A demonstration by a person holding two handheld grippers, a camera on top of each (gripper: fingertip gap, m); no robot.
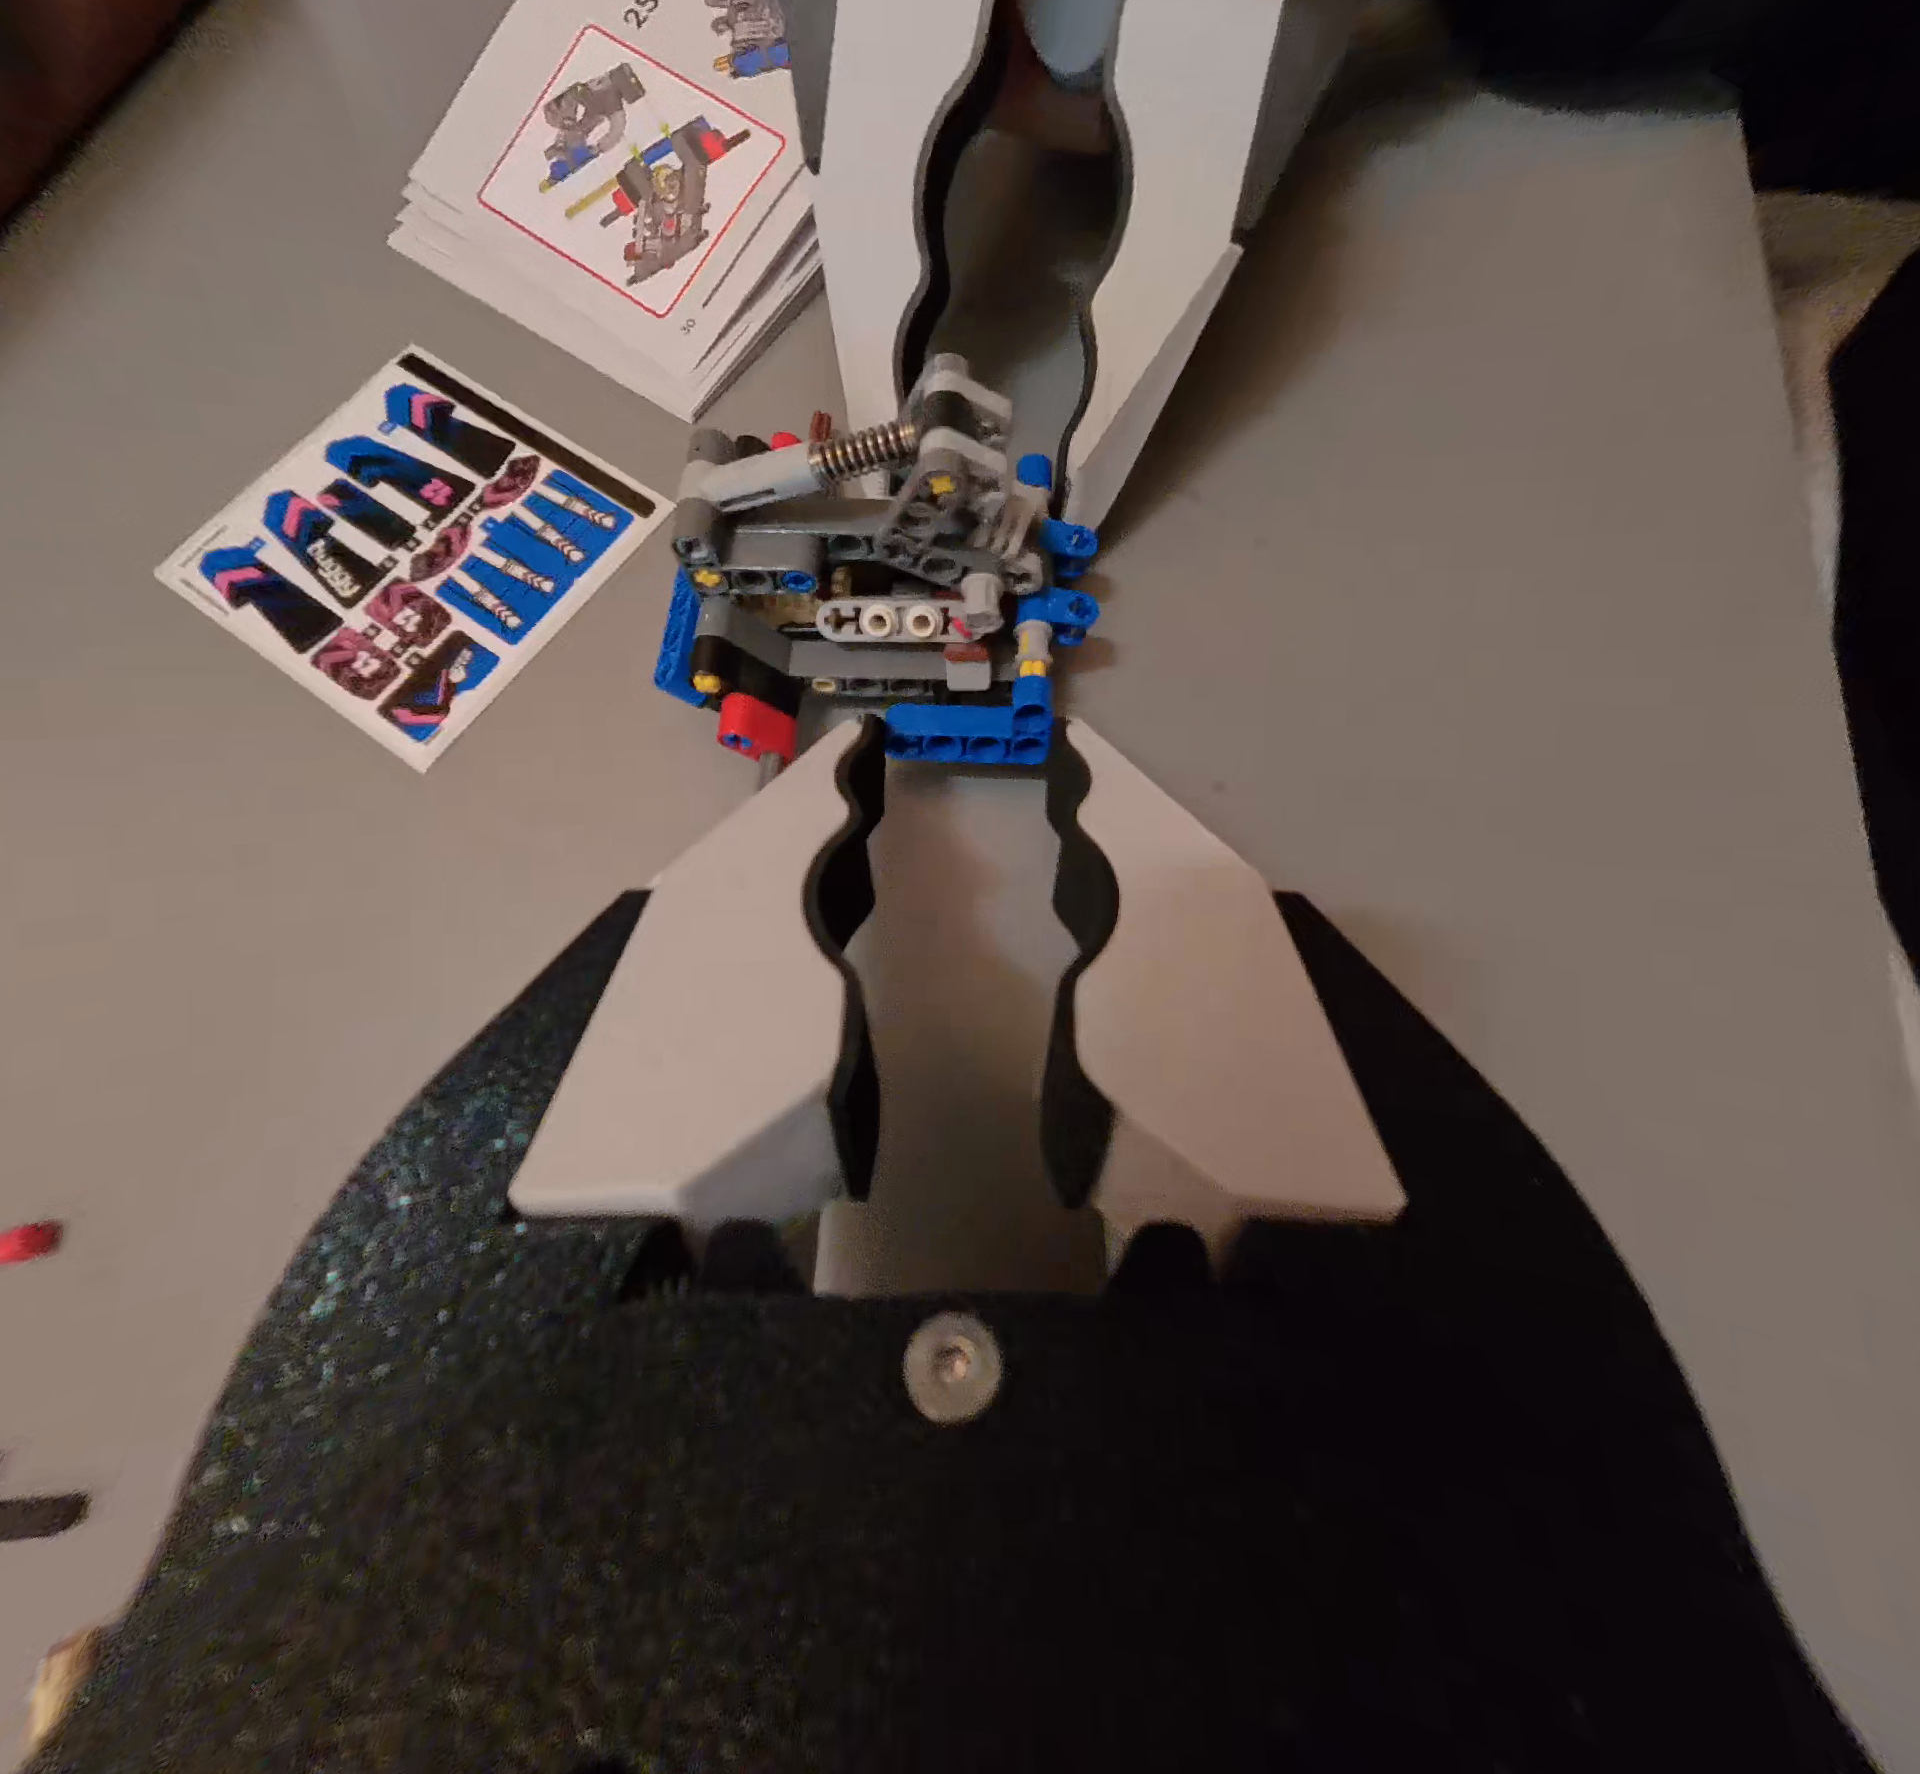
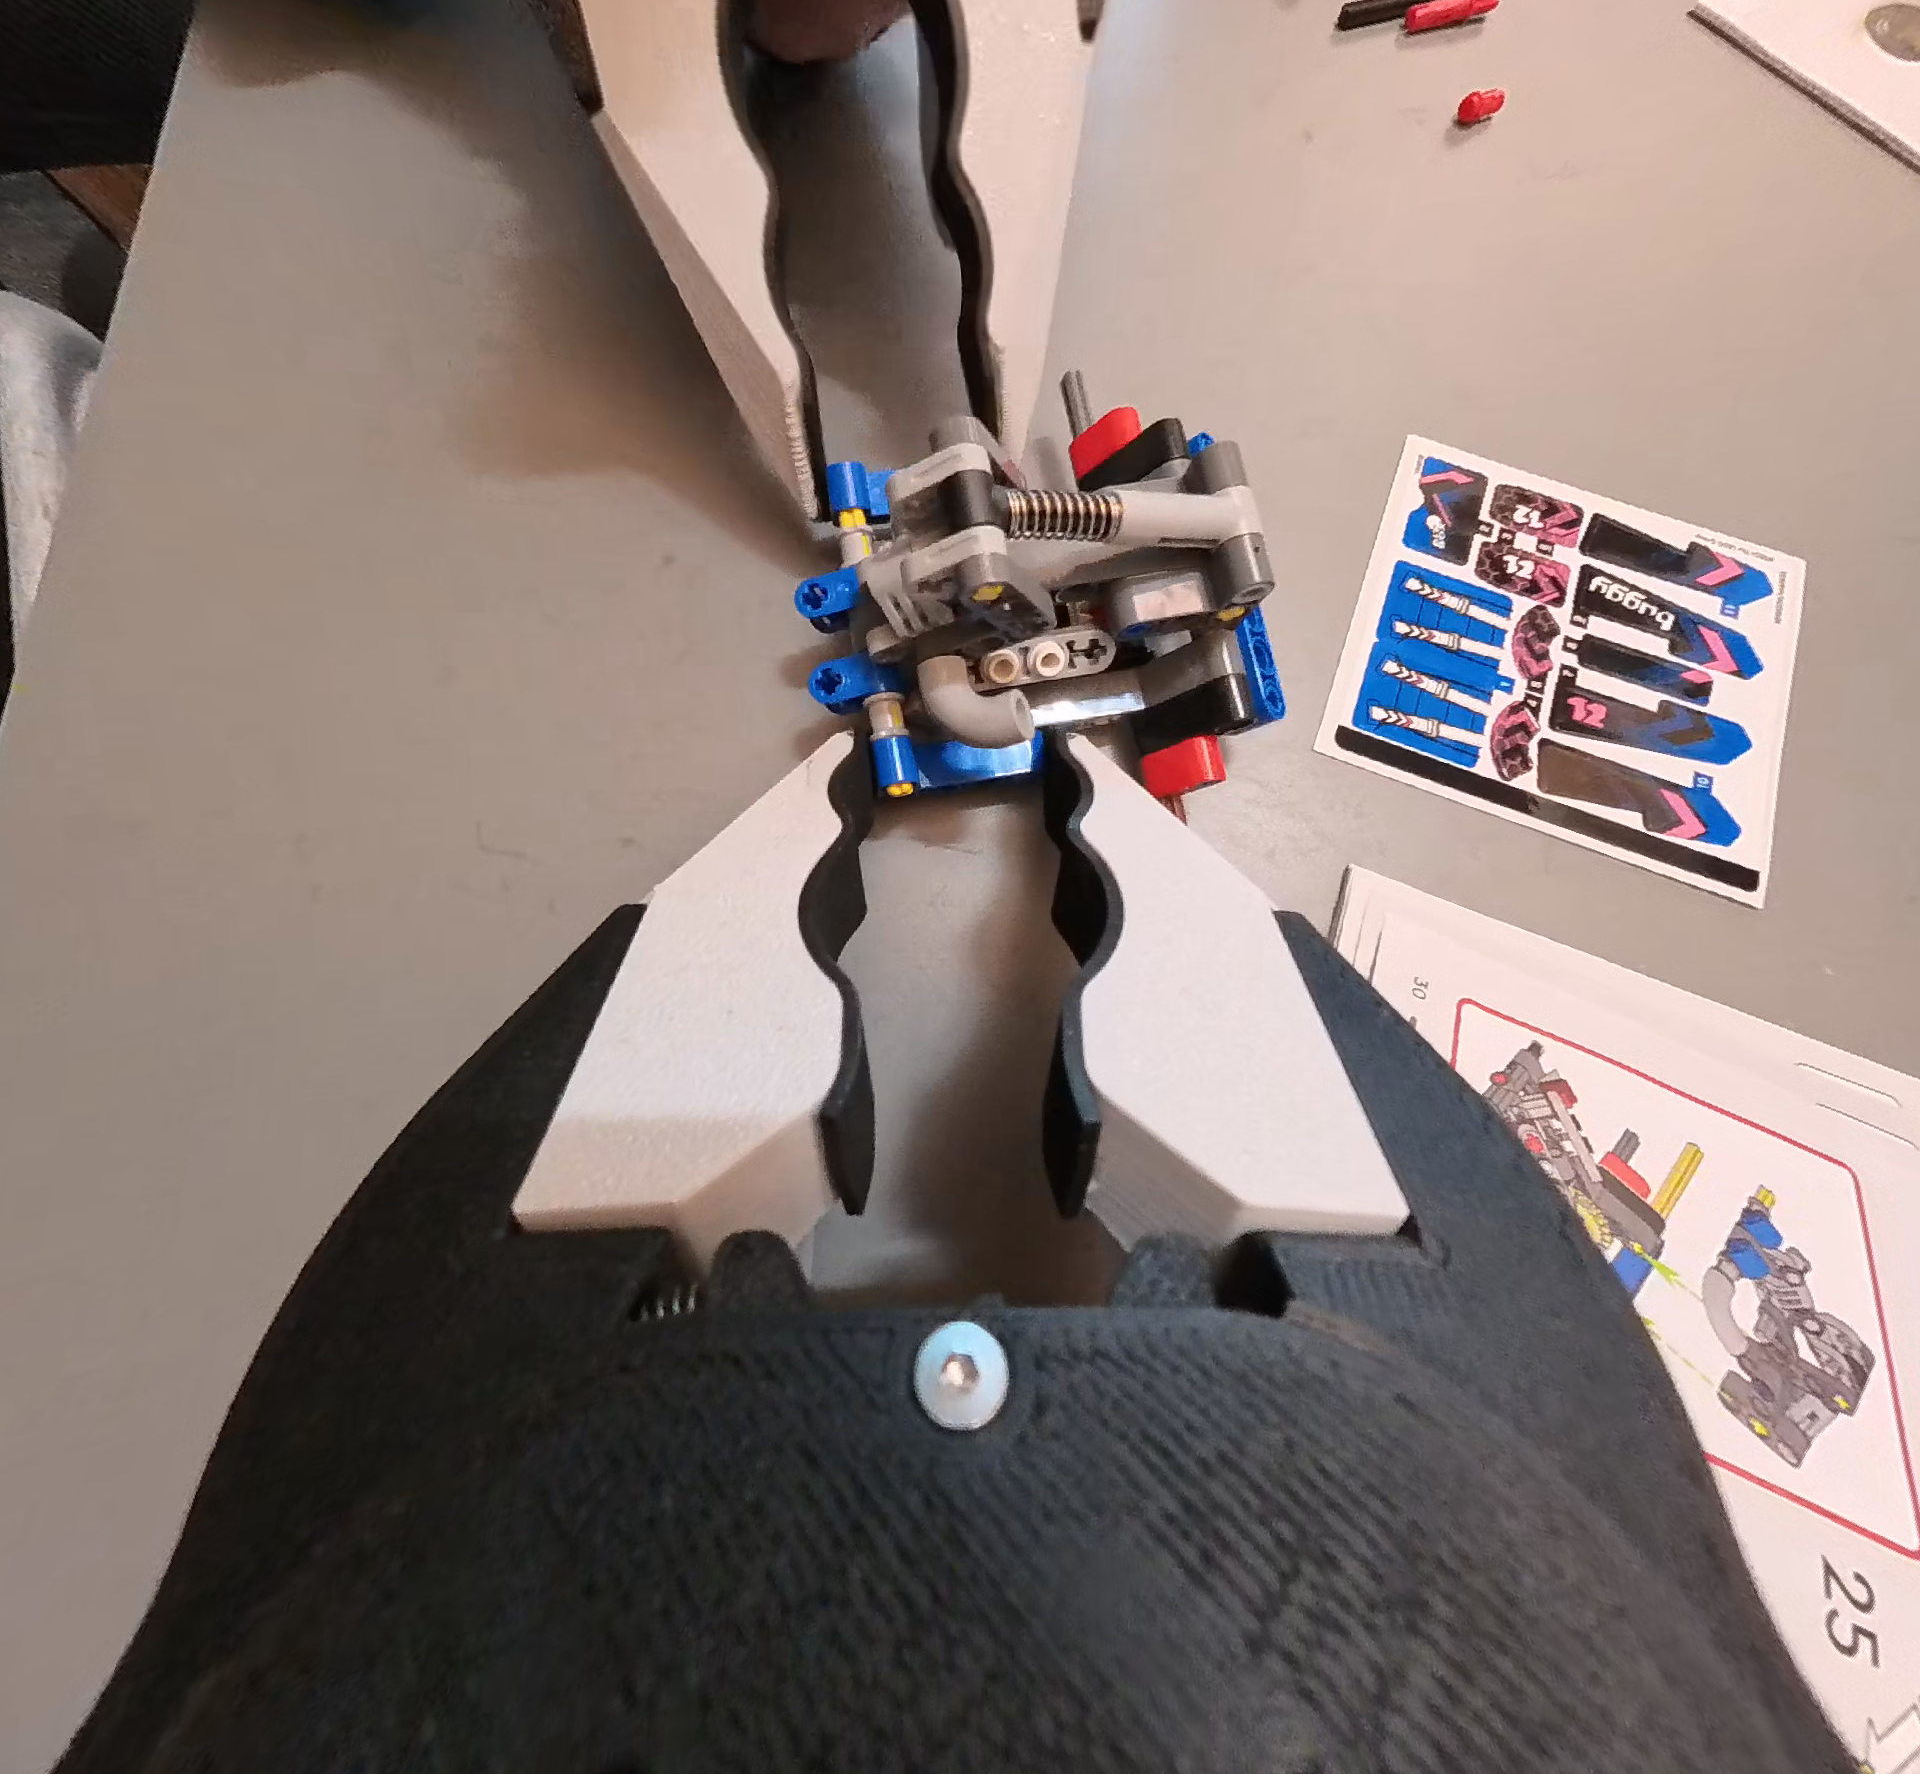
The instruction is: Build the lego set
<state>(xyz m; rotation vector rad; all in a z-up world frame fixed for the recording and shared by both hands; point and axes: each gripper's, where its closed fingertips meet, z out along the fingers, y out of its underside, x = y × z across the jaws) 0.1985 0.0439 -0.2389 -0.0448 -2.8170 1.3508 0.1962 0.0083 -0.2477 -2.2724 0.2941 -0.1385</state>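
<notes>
Lego assembly (image 1: 873, 581) sits on grey bench (image 1: 1403, 581), clamped between opposing grippers: left gripper (image 1: 961, 737) and right gripper (image 2: 951, 758) jaws both closed on its blue ends. Sticker sheet (image 1: 410, 555) and instruction booklet (image 1: 623, 166) lie beside.

L gripper (image 1: 966, 737) is pinching blue end of lego assembly (image 1: 873, 581); R gripper (image 1: 987, 436) is gripping opposite end, w/ sticker sheet (image 1: 405, 561) & manual (image 1: 623, 155) lying nearby.

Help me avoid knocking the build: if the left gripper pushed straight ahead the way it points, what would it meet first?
The lego assembly: the left gripper has its tips at the blue beam, apparently touching it already. The right gripper faces it from beyond.
</notes>
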